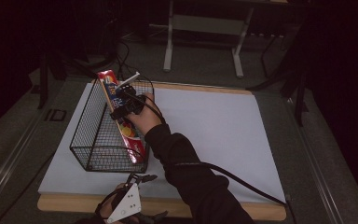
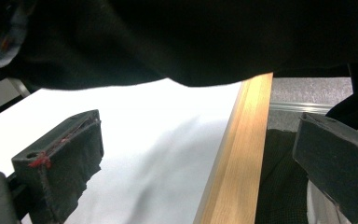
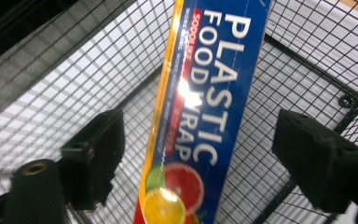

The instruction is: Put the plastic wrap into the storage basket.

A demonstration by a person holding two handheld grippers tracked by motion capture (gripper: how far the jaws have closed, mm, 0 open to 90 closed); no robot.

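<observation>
Right tool (image 1: 121,100), borne on an extended, dark-sleeved forearm reaching forward and left, jaws spread wide with nothing pressed between the pads. Left tool (image 1: 140,177) low at the near edge, jaws likewise apart and empty.

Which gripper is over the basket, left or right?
The right gripper: it sits over the wire basket with jaws open either side of the plastic food wrap box. The left gripper waits open at the table's near wooden edge.

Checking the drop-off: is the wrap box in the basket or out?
In: the wrap box leans inside the basket, its top end sticking above the rim.
</observation>
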